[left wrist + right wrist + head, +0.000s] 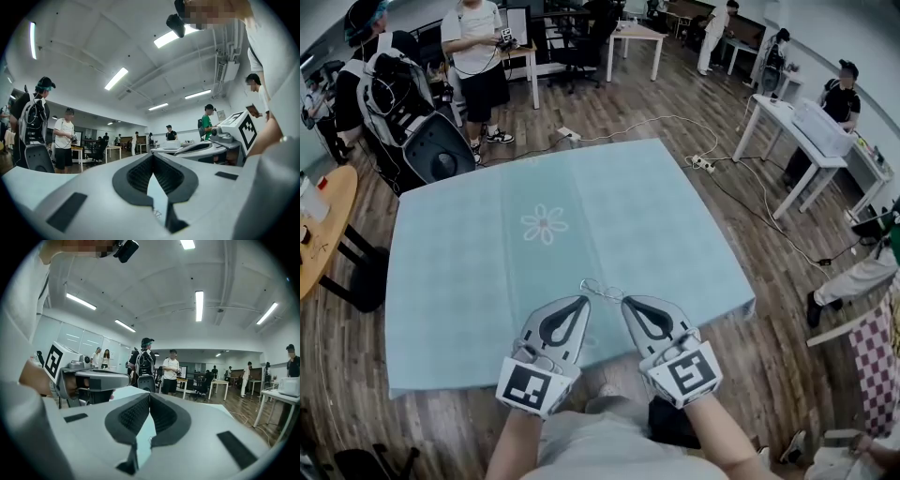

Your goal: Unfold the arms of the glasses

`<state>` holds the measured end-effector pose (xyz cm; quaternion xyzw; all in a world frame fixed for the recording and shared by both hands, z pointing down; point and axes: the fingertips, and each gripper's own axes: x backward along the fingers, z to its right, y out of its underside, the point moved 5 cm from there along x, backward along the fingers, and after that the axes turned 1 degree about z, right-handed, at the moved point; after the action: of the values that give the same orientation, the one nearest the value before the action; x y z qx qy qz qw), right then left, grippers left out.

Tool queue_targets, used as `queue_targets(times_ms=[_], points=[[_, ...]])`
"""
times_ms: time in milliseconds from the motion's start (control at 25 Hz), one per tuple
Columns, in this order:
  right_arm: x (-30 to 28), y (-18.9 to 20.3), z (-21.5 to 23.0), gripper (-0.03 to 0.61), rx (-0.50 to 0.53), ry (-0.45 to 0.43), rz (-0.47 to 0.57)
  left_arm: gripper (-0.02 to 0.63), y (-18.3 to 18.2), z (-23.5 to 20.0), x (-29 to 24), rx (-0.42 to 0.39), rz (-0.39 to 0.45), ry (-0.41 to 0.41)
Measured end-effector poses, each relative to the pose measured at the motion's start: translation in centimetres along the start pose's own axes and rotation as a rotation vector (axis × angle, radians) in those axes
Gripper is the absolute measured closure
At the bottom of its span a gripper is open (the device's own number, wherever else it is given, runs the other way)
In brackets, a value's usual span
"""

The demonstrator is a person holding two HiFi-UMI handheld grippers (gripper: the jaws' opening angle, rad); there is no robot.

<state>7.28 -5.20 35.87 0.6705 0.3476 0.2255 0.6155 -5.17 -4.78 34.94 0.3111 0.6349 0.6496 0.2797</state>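
Observation:
The glasses [600, 289] are a thin wire frame lying on the light blue tablecloth [487, 281] near its front edge. My left gripper [583, 300] points at their left end and my right gripper [626, 302] at their right end, both tips just short of the frame. Each pair of jaws meets at the tips with nothing seen between them. In the left gripper view [152, 155] a bit of wire from the glasses [156, 213] shows through the gap under the jaws. The right gripper view [149, 394] shows the same glasses wire [151, 440].
A white flower print [545, 224] marks the cloth's middle. A round wooden table [323, 225] stands at the left and a white table [811, 131] at the right. Cables [712, 169] lie on the wood floor. Several people stand beyond the table's far edge.

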Motion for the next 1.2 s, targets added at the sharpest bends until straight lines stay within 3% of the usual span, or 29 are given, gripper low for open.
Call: queue_targets(times_ms=[240, 600, 680, 800, 1200], points=[[-1.0, 2.1, 2.0, 0.571, 0.0, -0.07, -0.031, 0.605, 1.3, -0.4, -2.1, -0.005, -0.029, -0.072], [-2.2, 4.9, 3.0, 0.569, 0.016, -0.122, -0.07, 0.604, 2.6, -0.3, -2.6, -0.02, -0.072, -0.112], [-2.6, 5.7, 2.6, 0.563, 0.031, -0.129, -0.083, 0.604, 3.0, -0.5, -2.6, -0.018, -0.084, -0.116], [-3.1, 6.9, 2.1, 0.476, 0.027, -0.133, -0.095, 0.605, 3.4, -0.6, -2.8, -0.018, -0.092, -0.112], [-5.3, 11.3, 1.4, 0.477, 0.058, -0.177, -0.18, 0.604, 5.2, -1.3, -3.2, -0.011, -0.108, -0.079]])
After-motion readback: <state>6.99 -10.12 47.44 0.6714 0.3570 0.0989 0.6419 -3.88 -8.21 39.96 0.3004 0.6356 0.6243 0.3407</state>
